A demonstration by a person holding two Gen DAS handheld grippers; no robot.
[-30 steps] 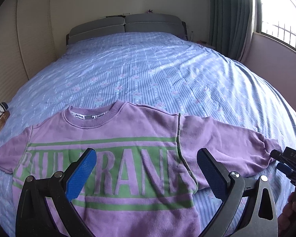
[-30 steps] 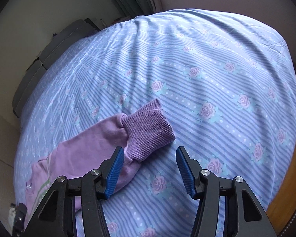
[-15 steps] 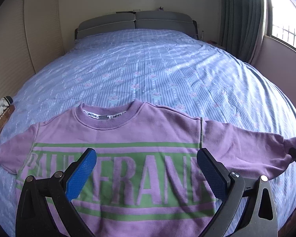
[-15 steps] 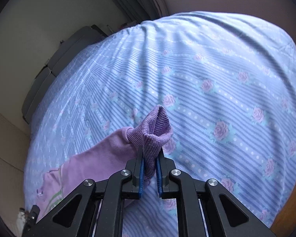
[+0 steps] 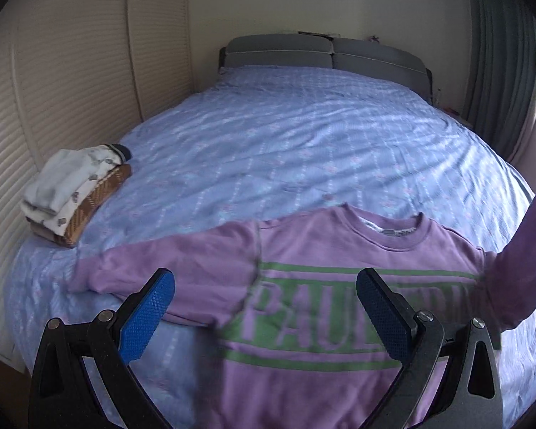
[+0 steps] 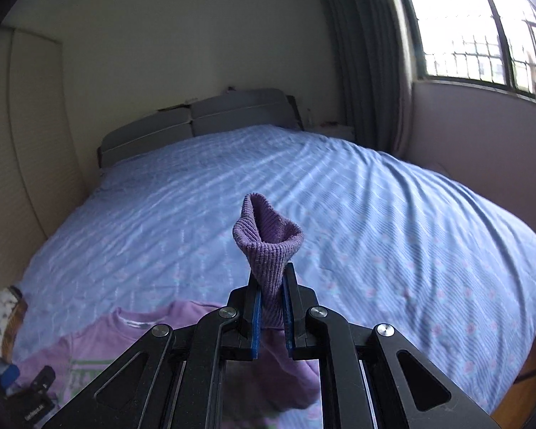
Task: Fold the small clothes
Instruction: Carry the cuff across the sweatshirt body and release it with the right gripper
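**Sleeve fold on the purple sweatshirt: left gripper free, right gripper carrying the cuff**

Starting at the left, we see the left gripper (image 5: 264, 307) with its blue pads spread wide, holding and touching nothing. The purple sweatshirt (image 5: 321, 286) lies flat on the bed (image 5: 303, 136) just ahead of and below it, chest print up, its long axis from sleeve to sleeve running crosswise to the fingers. The flat sleeve (image 5: 168, 268) lies ahead of this gripper's left finger, so we judge the left gripper the nearer one to it. A stack of folded clothes (image 5: 75, 193) sits well off to its far left. Moving right, the raised sleeve (image 5: 521, 261) climbs off the bed. The right gripper (image 6: 271, 307) has its pads pressed together on the ribbed cuff (image 6: 268, 243), which stands up above the fingertips; the sweatshirt body lies below and to its left, the direction in which we expect this sleeve to be folded.
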